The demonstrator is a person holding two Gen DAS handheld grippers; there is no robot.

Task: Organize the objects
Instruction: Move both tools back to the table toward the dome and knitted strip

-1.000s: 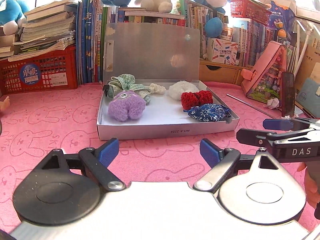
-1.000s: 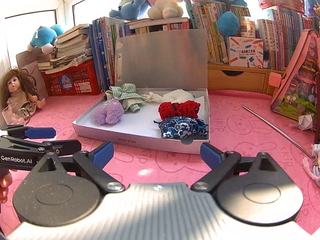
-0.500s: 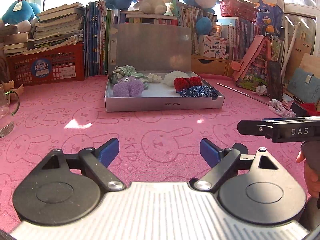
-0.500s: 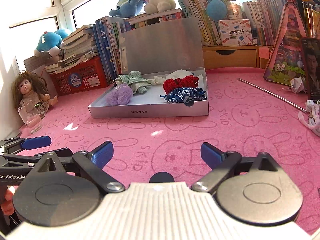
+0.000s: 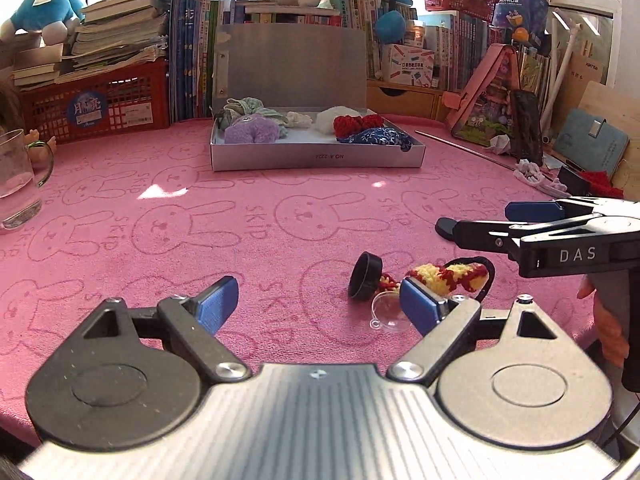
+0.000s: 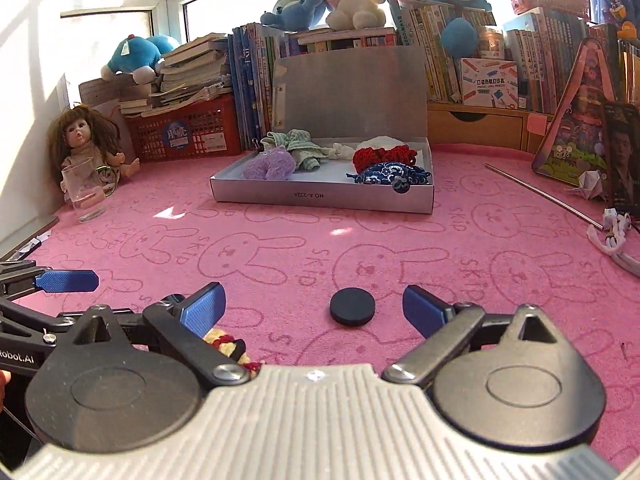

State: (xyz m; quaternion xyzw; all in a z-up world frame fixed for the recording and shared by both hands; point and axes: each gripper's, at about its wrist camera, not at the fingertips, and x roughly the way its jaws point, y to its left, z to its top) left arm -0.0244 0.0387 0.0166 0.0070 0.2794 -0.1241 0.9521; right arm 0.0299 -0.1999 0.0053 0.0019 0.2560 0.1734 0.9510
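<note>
An open white box (image 5: 316, 157) holds several soft items, among them a purple plush (image 5: 250, 133), a red knit piece (image 5: 357, 123) and a blue patterned pouch (image 5: 378, 136); it also shows in the right wrist view (image 6: 320, 196). A yellow-red knit item (image 5: 448, 276) with a black ring cap (image 5: 364, 276) and a clear suction cup (image 5: 390, 312) lies on the pink cloth near my left gripper's right finger. My left gripper (image 5: 318, 306) is open and empty. My right gripper (image 6: 314, 308) is open; a black disc (image 6: 352, 306) lies between its fingers.
A glass mug (image 5: 18, 184) stands at the left, with a doll (image 6: 86, 136) behind it. Books, a red basket (image 5: 96, 106) and plush toys line the back. A metal rod (image 6: 540, 194), a phone (image 6: 622, 152) and white cords (image 6: 616, 236) lie at the right.
Both grippers have pulled back from the box toward the near side of the table. The yellow-red knit item and the black disc have come into view.
</note>
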